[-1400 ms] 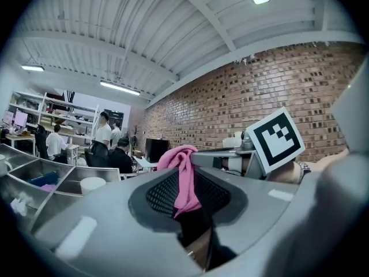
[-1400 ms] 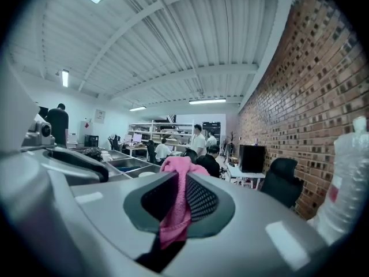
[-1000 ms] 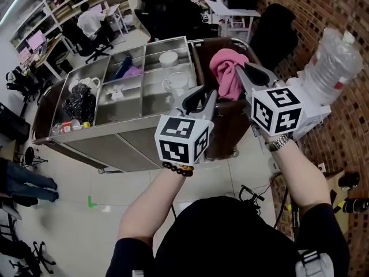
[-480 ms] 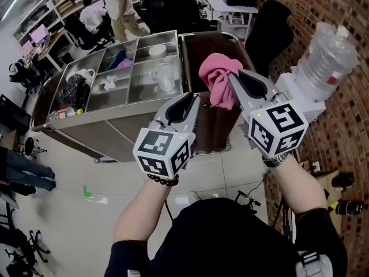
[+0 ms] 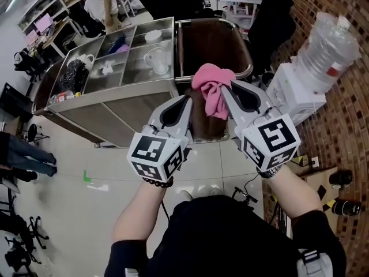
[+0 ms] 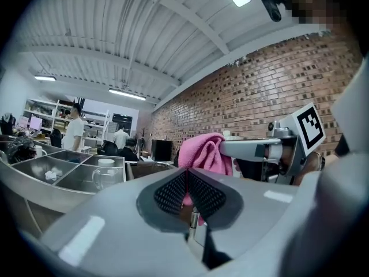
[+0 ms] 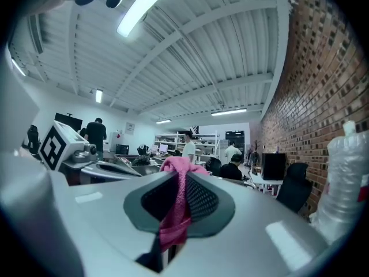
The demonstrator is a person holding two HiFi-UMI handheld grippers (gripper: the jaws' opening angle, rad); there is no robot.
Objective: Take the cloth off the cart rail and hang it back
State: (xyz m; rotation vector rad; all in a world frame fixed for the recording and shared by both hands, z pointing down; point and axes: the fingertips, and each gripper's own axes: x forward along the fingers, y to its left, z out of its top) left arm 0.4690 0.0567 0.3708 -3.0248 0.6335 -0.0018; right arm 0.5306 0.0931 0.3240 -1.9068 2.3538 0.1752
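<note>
Head view: right gripper (image 5: 226, 86) has its fingers clamped on the pink cloth (image 5: 210, 88). The cloth is bunched, held in the air over the near end of the cart's brown bin (image 5: 210, 42), and clear of the cart rail (image 5: 249, 62). Left gripper (image 5: 187, 98) sits just beside the cloth's left edge, pointing the same way. The steel cart (image 5: 115, 92) is beyond, with a glass mug (image 5: 155, 59) in one of its tray compartments. A water bottle (image 5: 328, 45) stands by the brick wall on the right.

Left gripper view: fingers (image 6: 173, 192) clenched, pad to pad. A thin sliver of pink shows low in the slit, and I cannot tell if any cloth is nipped there. The cloth (image 6: 204, 152) bulks just past the tips, with the right gripper's fingers coming in from the right onto it.

Right gripper view: fingers (image 7: 199, 198) grasping the cloth (image 7: 176, 212). A fold runs up between the pads, humps over the tips and trails down on the near side. The left gripper is at the left, level with it.
</note>
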